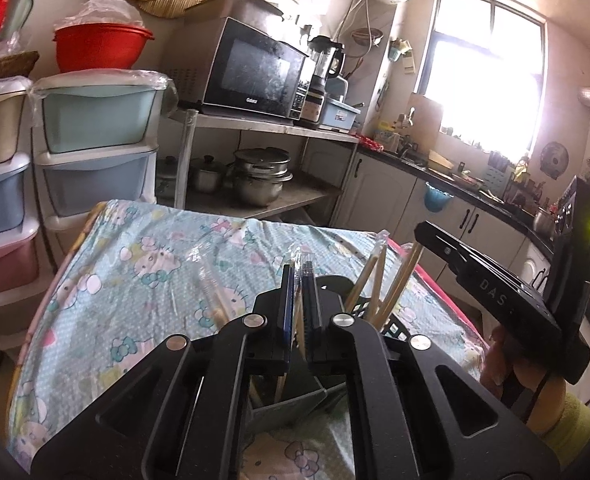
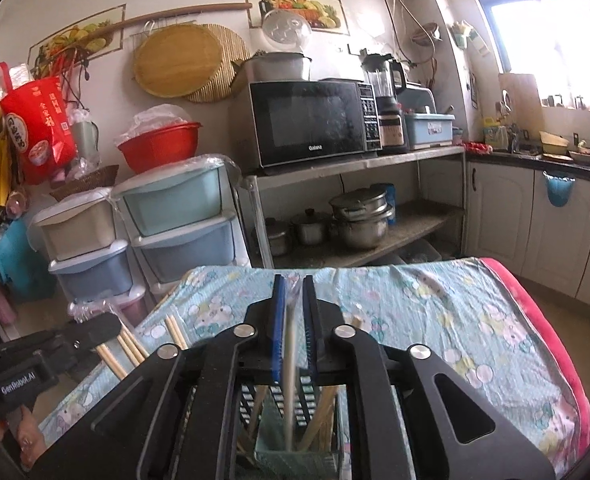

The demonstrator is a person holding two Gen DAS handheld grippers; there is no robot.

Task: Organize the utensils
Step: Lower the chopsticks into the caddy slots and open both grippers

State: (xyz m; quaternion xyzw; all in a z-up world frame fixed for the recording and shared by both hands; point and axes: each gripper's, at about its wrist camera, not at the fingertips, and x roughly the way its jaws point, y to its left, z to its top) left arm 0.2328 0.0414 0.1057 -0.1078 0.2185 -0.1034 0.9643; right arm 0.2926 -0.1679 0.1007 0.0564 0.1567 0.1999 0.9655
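My left gripper (image 1: 299,276) is shut on a clear-wrapped pair of wooden chopsticks (image 1: 299,322), held upright over a grey-green utensil holder (image 1: 291,404) on the table. Several more chopsticks (image 1: 379,280) stand in a black slotted basket to its right. My right gripper (image 2: 293,286) is shut on another wrapped chopstick pair (image 2: 290,360), whose lower end reaches into the holder (image 2: 295,456) below it. The right gripper also shows in the left wrist view (image 1: 495,292), the left gripper in the right wrist view (image 2: 95,332) beside several chopsticks (image 2: 127,348).
The table carries a light blue cartoon-print cloth (image 1: 147,264) with a pink edge (image 2: 543,320). Behind stand stacked plastic drawers (image 1: 95,140), a metal shelf with a microwave (image 2: 311,120) and pots (image 2: 359,220), and a kitchen counter (image 1: 455,184) under a bright window.
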